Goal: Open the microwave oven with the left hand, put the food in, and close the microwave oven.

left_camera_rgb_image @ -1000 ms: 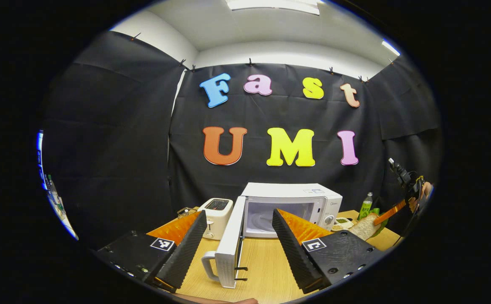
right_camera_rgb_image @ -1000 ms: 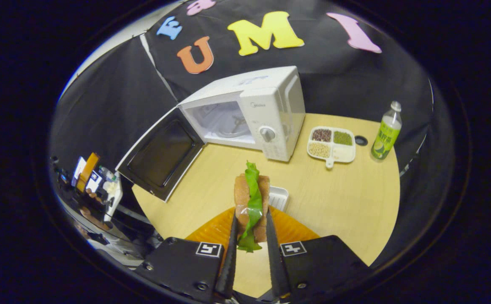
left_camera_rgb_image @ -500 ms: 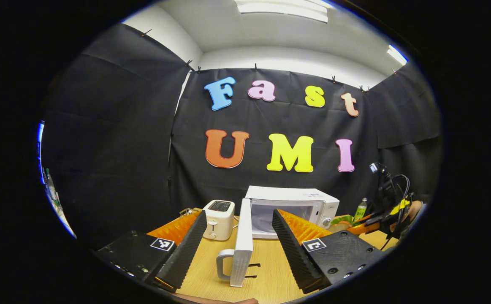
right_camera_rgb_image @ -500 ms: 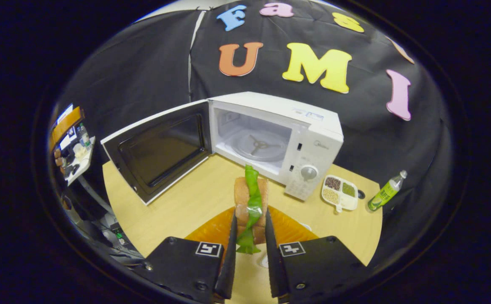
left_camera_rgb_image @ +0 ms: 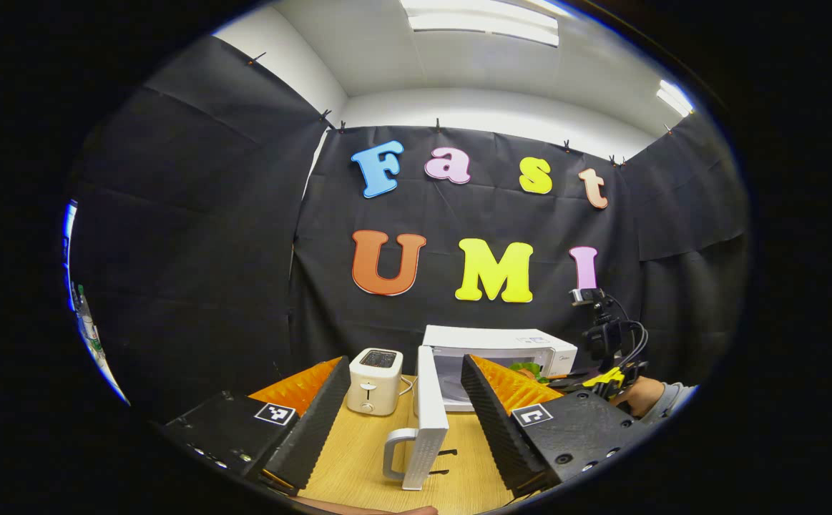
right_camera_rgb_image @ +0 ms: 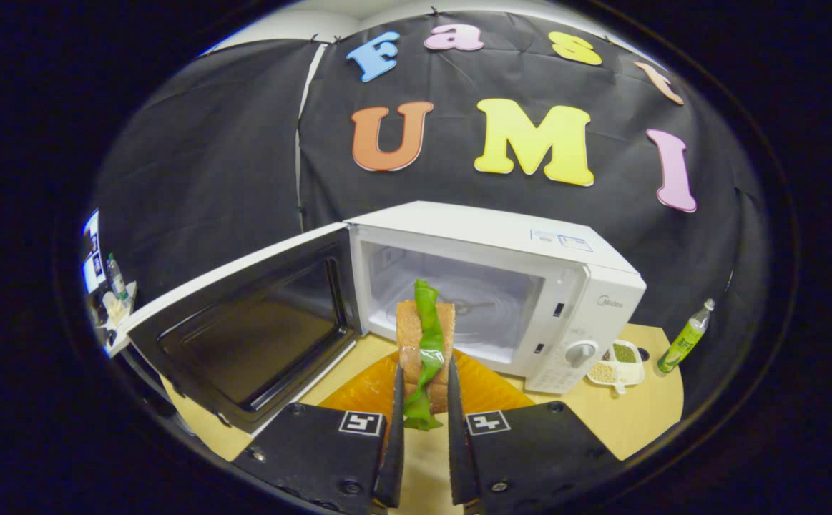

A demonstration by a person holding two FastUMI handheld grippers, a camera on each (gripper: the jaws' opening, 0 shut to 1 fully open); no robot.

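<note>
Over the last second I have brought the right gripper from well back over the table to the mouth of the microwave. A second ago the sandwich sat in front of the appliance's corner, with open table between them; now it stands lined up with the open cavity, and the turntable is visible just behind it. My judgement: the approach is nearly done, and insertion and release remain.

The door stands swung wide to the left in the right gripper view. In the left gripper view the same door appears edge-on, its handle toward me, and it has slid toward the middle of that view since a second ago, so I have drawn the left gripper back and to the side.

The left gripper's fingers are spread wide and hold nothing; it hovers low over the table, near the door's free edge, with a toaster beyond it. The right gripper's fingers are pressed together on the sandwich, pinching it on edge, with a green leaf sticking out at top and bottom. That gripper points level at the opening, and in the left gripper view I see it reaching in from the right with a sleeve behind it.

The door must stay clear while the sandwich goes in.
</note>
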